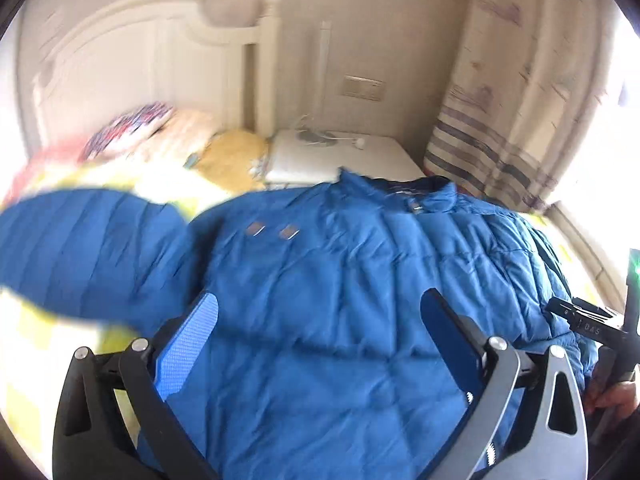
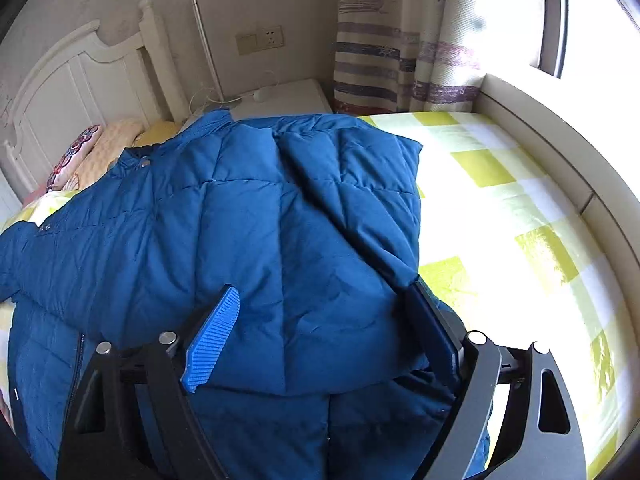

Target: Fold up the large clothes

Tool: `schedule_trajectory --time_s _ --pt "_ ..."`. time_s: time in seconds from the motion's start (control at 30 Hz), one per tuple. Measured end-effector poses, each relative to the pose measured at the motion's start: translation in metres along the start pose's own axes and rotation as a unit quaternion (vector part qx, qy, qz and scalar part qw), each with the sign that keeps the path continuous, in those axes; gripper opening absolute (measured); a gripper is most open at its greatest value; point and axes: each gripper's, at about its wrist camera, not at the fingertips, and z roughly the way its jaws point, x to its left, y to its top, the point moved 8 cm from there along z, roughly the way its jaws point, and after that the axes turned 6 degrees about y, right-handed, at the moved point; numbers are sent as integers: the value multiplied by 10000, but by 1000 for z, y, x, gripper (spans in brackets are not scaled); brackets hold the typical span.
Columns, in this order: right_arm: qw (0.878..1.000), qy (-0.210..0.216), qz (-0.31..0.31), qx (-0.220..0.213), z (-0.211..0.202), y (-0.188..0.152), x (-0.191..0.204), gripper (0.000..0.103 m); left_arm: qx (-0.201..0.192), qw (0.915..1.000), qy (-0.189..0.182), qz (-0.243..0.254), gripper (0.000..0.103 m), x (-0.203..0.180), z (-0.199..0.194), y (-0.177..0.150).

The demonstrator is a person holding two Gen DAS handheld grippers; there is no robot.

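Where bedsheet (image 2: 500, 208) bare: jacket (image 2: 248, 232) edge.

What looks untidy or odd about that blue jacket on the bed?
The blue jacket lies lopsided: one sleeve is folded over its body, while the other sleeve is out to the side over the checked bedsheet. Nothing looks torn or spilled.

Right side: checked sheet (image 2: 500, 200) is lying bare beside the jacket (image 2: 248, 216).
Far left: pillows (image 2: 92, 152) are crowding the headboard (image 2: 72, 92).
Far middle: nightstand (image 2: 288, 96) is blocking.
Far right: curtain (image 2: 400, 40) is hanging.
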Motion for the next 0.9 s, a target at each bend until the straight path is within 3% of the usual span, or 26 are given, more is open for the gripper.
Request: schedule_trajectory --time_s 0.1,0.2,0.27,0.3,0.37,0.47,0.6,0.73,0.83,0.9 --pt "9999 132 79 28 2 -2 -1 85 373 9990 157 185 101 -8 36 10" --pt "9997 205 74 63 19 5 9 87 1413 9886 399 329 101 -5 94 -20" --pt "9995 284 110 78 20 4 8 87 935 9928 496 564 101 -8 94 -25" --pt "9993 337 135 89 20 5 7 87 884 9931 510 576 101 -9 93 -26" --pt "9993 335 184 10 16 9 5 86 864 9940 441 498 101 -7 90 -26" --pt "9987 252 32 -449 3 34 14 85 880 9938 453 510 101 -8 87 -24" --pt "9957 122 -454 -804 8 71 46 74 890 9936 468 525 101 -6 90 -24" --pt "9957 -20 -756 -529 51 94 76 68 903 9934 471 528 101 -6 94 -27" --pt "9921 -397 -1190 85 102 84 87 70 900 9936 452 511 101 -6 94 -27" --pt "9921 -369 -1157 330 113 80 86 72 897 9938 433 493 101 -6 94 -26"
